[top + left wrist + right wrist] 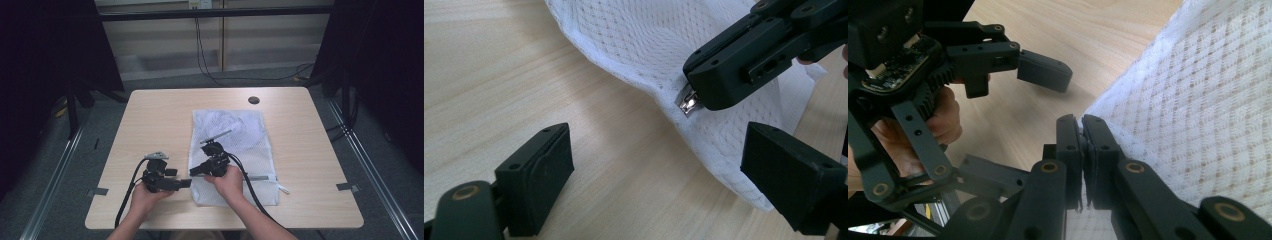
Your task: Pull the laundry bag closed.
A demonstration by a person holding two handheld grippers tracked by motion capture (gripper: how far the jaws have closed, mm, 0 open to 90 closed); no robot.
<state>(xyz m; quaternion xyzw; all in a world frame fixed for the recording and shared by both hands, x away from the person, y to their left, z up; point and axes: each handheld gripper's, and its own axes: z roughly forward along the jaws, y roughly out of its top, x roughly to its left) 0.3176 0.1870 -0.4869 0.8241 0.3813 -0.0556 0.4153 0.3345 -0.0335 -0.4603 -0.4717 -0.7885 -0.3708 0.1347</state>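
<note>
A white mesh zip bag (240, 140) lies flat on the light wood table (155, 120), right of its middle. My right gripper (195, 173) is shut on the bag's small metal zipper pull (688, 104) at the near left edge. In the right gripper view its jaws (1081, 132) press together on that edge of the mesh (1208, 110). My left gripper (179, 178) stands open just left of the bag, low over the table. In the left gripper view its jaws (664, 170) straddle bare wood and the bag's hem (724, 150), a little short of the pull. The left gripper (1023, 125) also faces the right gripper's camera.
A dark round hole (254, 100) sits near the table's far edge. The bag's zipper (260, 177) runs to the right along its near end. Cables trail from both grippers towards the person. Black curtains and stands flank the table.
</note>
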